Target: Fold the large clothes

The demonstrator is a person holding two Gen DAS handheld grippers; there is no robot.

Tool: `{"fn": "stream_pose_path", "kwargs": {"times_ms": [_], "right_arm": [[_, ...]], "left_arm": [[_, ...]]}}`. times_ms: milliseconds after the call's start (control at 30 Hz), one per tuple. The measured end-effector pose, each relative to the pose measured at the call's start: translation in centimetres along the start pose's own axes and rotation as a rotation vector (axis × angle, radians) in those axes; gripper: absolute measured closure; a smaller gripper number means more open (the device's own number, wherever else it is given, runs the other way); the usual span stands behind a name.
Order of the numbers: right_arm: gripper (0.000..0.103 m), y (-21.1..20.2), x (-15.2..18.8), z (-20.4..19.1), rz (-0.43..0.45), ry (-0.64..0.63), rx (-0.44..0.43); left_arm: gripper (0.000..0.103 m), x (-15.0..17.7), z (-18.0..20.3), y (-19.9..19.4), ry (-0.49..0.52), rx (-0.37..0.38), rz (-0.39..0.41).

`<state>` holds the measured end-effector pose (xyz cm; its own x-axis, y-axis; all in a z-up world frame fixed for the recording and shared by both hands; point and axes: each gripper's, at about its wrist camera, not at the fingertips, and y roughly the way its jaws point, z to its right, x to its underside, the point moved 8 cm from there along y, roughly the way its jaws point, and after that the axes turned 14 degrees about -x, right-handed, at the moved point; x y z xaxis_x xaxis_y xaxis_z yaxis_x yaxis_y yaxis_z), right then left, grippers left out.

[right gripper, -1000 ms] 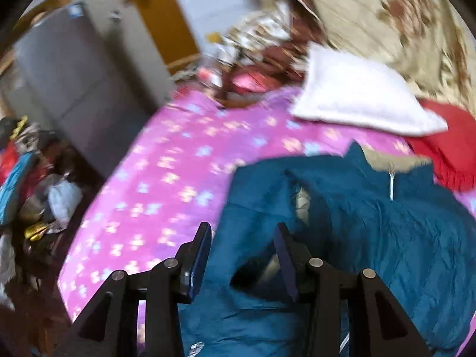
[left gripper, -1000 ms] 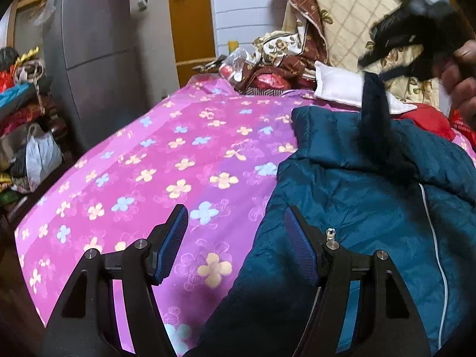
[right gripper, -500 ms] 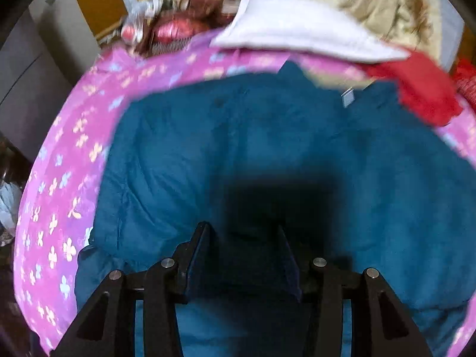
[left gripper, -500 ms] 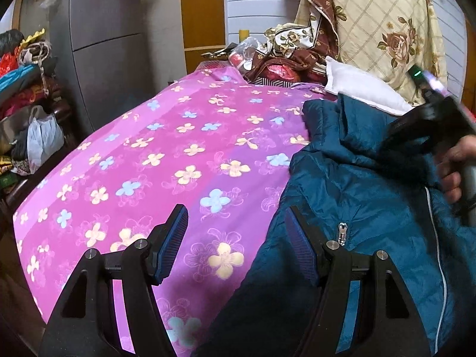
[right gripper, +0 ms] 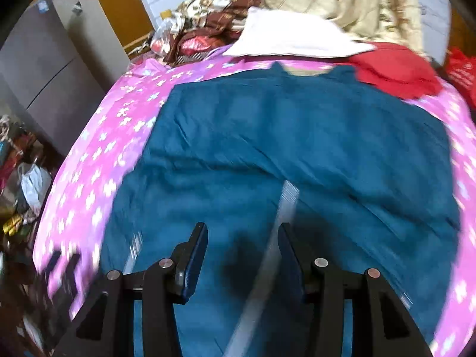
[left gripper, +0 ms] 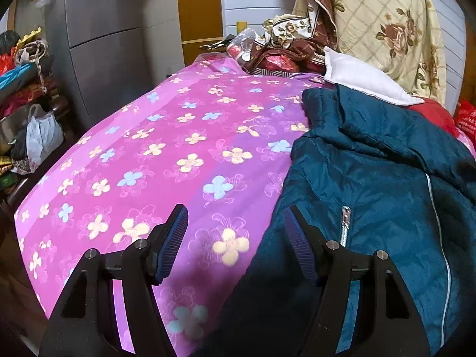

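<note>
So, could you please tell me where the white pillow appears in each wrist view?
Left wrist: white pillow at upper right, behind the blue jacket.
Right wrist: white pillow at top centre, beyond the jacket's collar.
Shared landmark: red cloth beside the pillow.

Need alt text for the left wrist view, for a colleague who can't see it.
The open left gripper hovers empty over the edge of a dark teal jacket lying on a pink flowered bedsheet. A white pillow lies beyond it.
</note>
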<state>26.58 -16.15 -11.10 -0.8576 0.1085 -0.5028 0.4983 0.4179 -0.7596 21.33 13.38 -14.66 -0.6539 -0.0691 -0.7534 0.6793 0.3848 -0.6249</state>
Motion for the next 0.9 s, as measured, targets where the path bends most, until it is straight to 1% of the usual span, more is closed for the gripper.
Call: {"fn": "stream_pose_path", "kwargs": {"times_ms": [67,167,267,333,400,500,567,700,800,867,900], "right_arm": [[0.056,-3.4,3.2,1.8,0.022,0.021,0.018],[0.055,-8.3,8.1,5.1,0.063,0.069,0.079],[0.055,-12.8,12.4,8.5,0.107,0.119,0.156],[0.055,-15.5,14.9,10.6,0.131,0.182,0.158],[0.054,-17.3,17.1,13.4,0.166,0.266,0.16],[0.054,-18.0,19.8,16.5,0.174,0.358,0.163],[0.054,-17.7,21.2,17.6,0.173,0.385,0.146],[0.054,-16.4,22.9,18.4,0.158,0.404,0.098],[0.054,-15.2,24.0,19.1,0.135,0.447,0.054],[0.054,-14.8,24.2,19.4,0.147,0.466,0.025],[0.054,-14.8,24.2,19.5,0.156,0.471,0.015]], "left_arm": [[0.035,0.3,-0.2,-0.8,-0.008,0.01,0.005],[0.035,0.8,-0.7,-2.3,-0.019,0.036,0.005],[0.035,1.7,-1.2,-3.3,-0.03,0.069,-0.039],[0.035,2.7,-2.0,-4.0,-0.038,0.078,-0.082],[0.035,3.7,-3.1,-4.4,-0.046,0.08,-0.112],[0.035,4.9,-4.7,-4.6,-0.047,0.073,-0.153],[0.035,5.7,-5.5,-4.3,-0.062,0.082,-0.191],[0.035,7.3,-6.3,-3.1,-0.103,0.14,-0.291],[0.035,8.5,-5.9,-1.6,-0.103,0.184,-0.357],[0.035,8.8,-5.7,-1.2,-0.114,0.216,-0.374],[0.035,8.9,-5.4,-1.0,-0.121,0.246,-0.382]]}}
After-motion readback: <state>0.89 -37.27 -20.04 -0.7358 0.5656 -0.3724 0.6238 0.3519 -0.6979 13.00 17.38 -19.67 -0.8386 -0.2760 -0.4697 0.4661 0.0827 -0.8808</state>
